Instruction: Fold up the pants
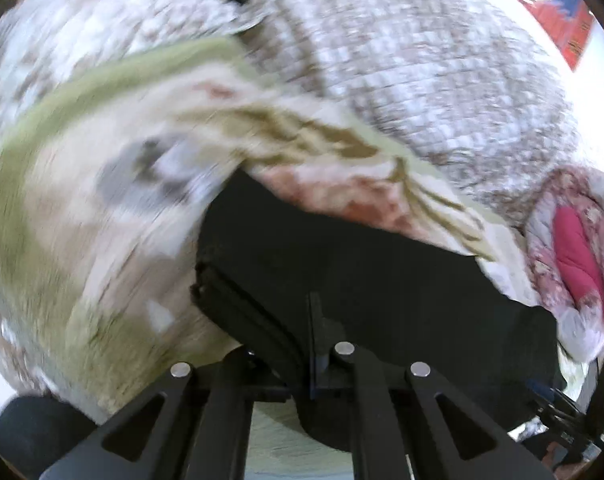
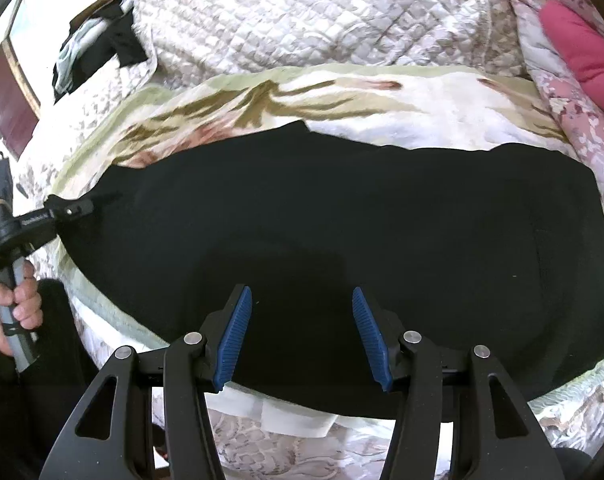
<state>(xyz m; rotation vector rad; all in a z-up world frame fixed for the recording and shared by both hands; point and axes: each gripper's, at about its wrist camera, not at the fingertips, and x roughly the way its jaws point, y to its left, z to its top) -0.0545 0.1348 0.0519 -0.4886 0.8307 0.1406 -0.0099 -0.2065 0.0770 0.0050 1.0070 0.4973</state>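
Observation:
Black pants (image 2: 342,220) lie flat and wide across a floral blanket (image 2: 382,96) on a bed. My right gripper (image 2: 304,336) hovers over their near edge, blue pads (image 2: 236,336) spread wide apart with nothing between them. At the far left of the right wrist view, my left gripper (image 2: 84,208) pinches the left end of the pants, and a hand (image 2: 24,300) holds its handle. The left wrist view is blurred: my left gripper (image 1: 318,328) is shut on the black pants (image 1: 342,260), whose layered edge (image 1: 222,288) bunches just left of the fingers.
A quilted bedspread (image 2: 302,12) covers the bed beyond the blanket. A pink floral quilt (image 2: 582,64) is heaped at the right. Dark clothes (image 2: 98,48) lie at the far left corner. A white fabric patch (image 2: 294,420) shows at the near bed edge.

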